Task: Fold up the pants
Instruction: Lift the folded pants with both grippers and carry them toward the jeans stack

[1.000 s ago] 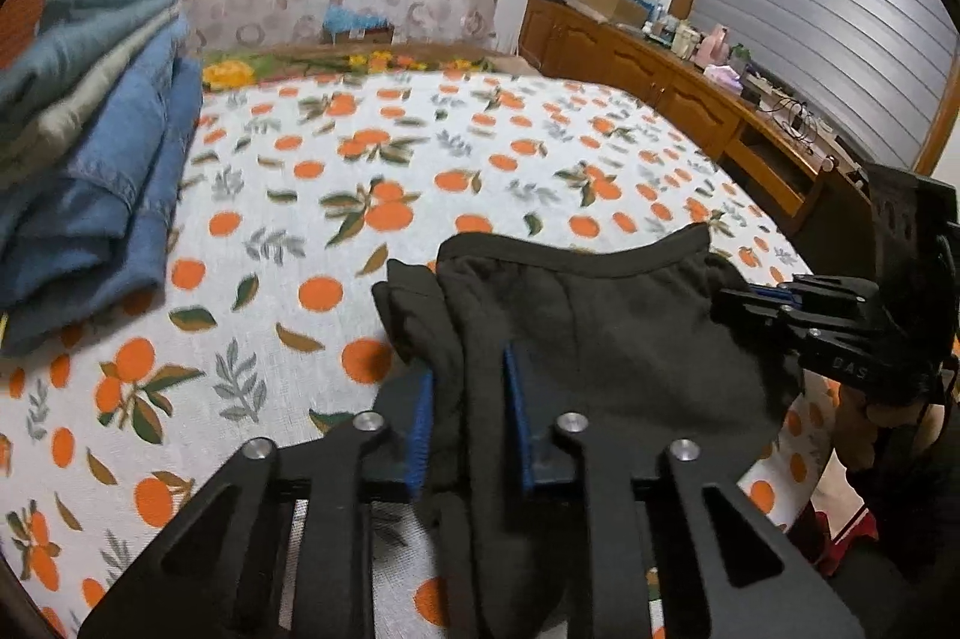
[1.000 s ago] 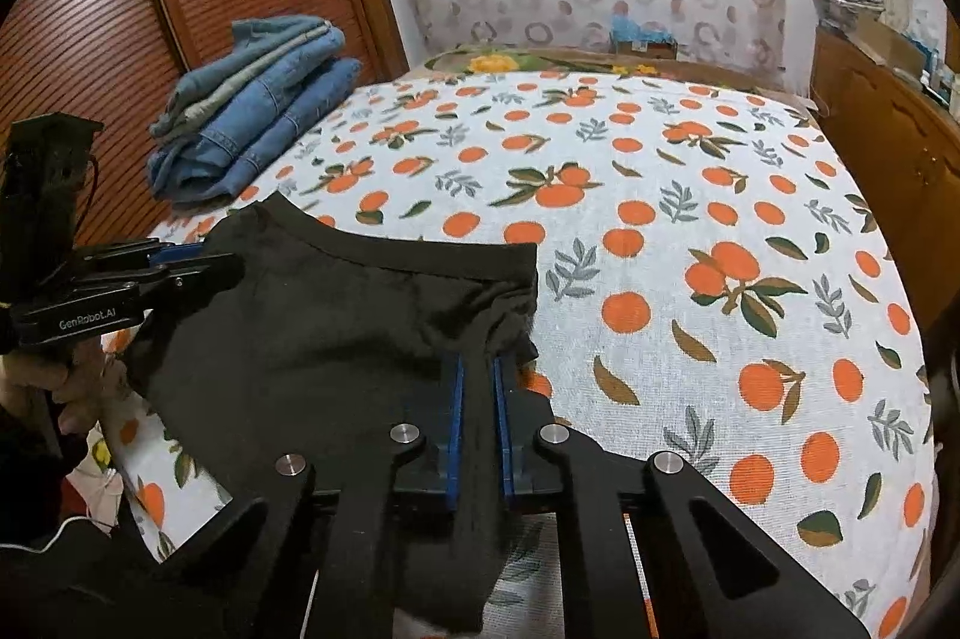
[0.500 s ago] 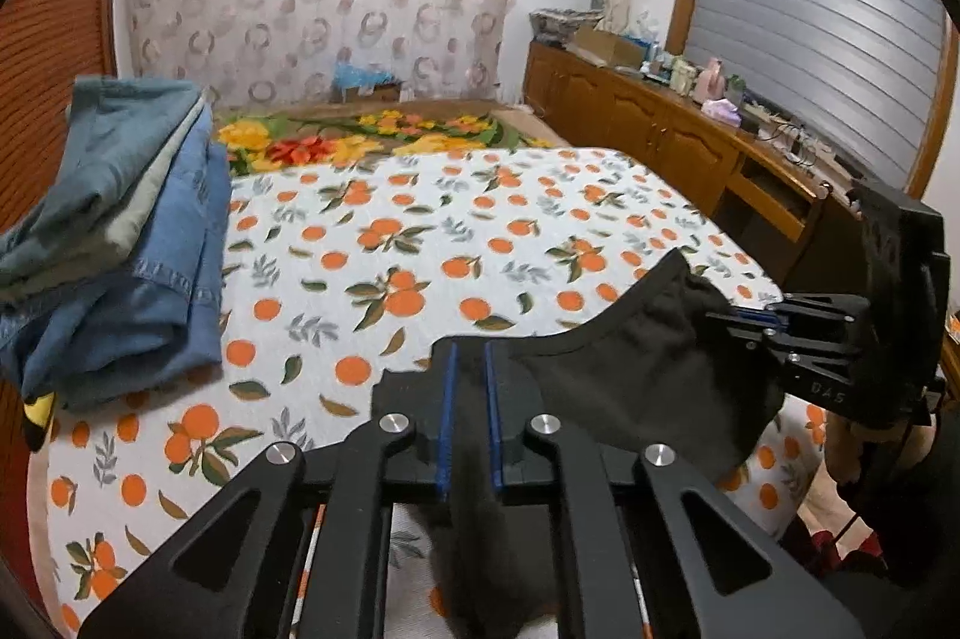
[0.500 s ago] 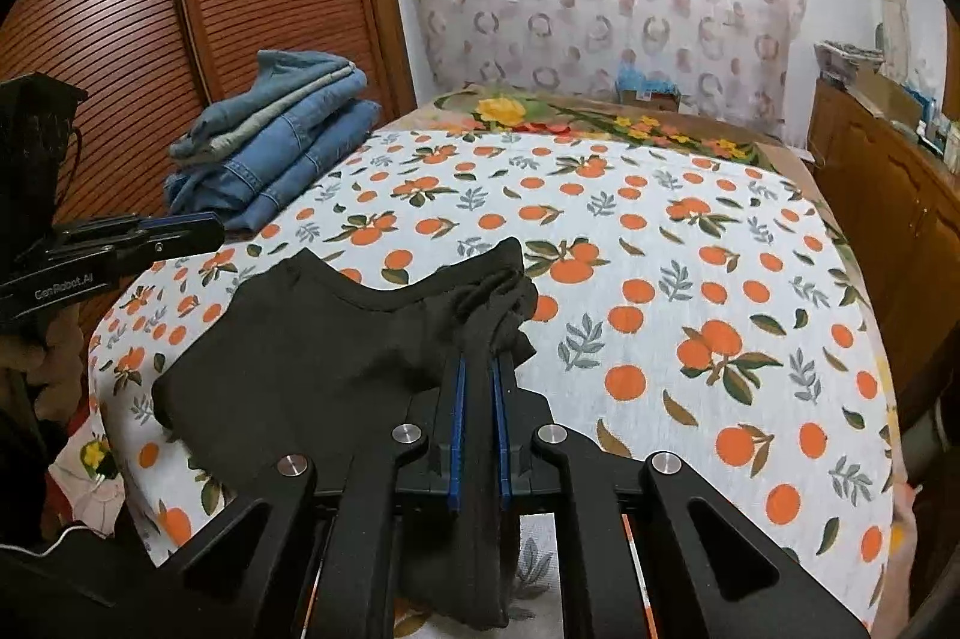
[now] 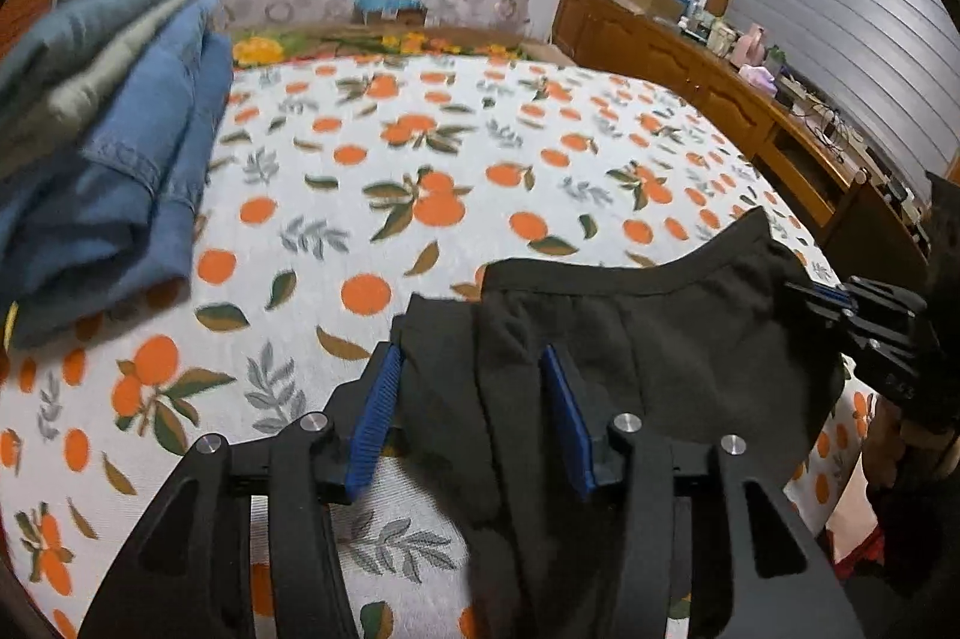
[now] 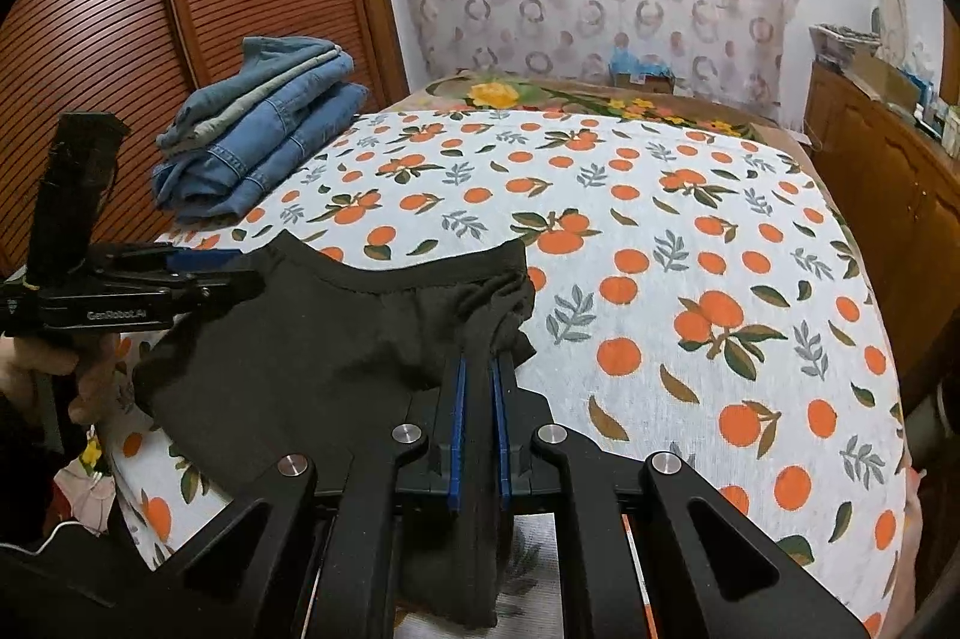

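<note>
The black pants [image 5: 648, 339] lie on the bed's near edge, waistband toward the far side, with cloth hanging over the edge. My left gripper [image 5: 471, 369] is open, its blue pads either side of the pants' left corner, which lies loose between them. My right gripper [image 6: 478, 369] is shut on the bunched right corner of the pants [image 6: 336, 345]. The left gripper shows in the right wrist view [image 6: 198, 273] at the pants' left corner. The right gripper shows in the left wrist view [image 5: 810, 291] at the pants' right corner.
The bed has a white cover with an orange print [image 6: 690, 243]. A stack of folded jeans [image 6: 264, 129] lies at the bed's far left, also in the left wrist view [image 5: 102, 147]. A wooden wardrobe [image 6: 108, 39] stands left. A wooden sideboard [image 5: 720, 93] runs along the right.
My left gripper was shut on the pants' left corner half a second ago and has now opened. Both grippers have come down toward the bed with the pants.
</note>
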A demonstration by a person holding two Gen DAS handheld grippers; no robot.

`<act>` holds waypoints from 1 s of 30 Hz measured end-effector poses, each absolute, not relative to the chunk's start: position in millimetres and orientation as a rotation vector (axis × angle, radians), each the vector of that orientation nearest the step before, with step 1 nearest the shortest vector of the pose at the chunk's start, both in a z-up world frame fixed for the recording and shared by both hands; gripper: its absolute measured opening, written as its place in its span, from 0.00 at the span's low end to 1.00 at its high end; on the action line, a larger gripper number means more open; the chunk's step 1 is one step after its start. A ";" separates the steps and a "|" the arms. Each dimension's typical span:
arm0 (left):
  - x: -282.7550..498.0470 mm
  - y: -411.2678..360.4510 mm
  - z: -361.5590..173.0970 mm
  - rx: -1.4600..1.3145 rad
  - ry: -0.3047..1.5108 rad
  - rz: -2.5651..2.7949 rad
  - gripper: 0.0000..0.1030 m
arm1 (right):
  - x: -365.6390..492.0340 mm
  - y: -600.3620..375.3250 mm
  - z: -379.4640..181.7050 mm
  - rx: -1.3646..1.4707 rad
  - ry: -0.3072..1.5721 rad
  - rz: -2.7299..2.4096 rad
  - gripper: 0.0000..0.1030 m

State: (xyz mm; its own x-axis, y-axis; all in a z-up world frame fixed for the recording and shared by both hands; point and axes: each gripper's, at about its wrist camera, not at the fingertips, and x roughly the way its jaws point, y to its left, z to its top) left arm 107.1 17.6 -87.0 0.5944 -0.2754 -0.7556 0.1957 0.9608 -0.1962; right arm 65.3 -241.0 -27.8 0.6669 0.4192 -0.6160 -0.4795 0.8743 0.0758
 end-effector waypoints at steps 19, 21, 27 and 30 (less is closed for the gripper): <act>87.0 12.3 -15.3 -0.072 0.687 -0.331 0.10 | 67.4 -244.7 2.4 -0.080 0.564 0.532 0.07; 87.8 16.6 -4.9 -0.072 0.664 -0.322 0.10 | 70.7 -242.4 11.3 -0.082 0.546 0.541 0.07; 97.6 33.8 19.2 -0.061 0.625 -0.275 0.10 | 84.0 -224.3 39.1 -0.124 0.488 0.572 0.07; 102.6 44.0 30.4 -0.063 0.605 -0.252 0.10 | 94.8 -215.0 46.6 -0.142 0.469 0.593 0.07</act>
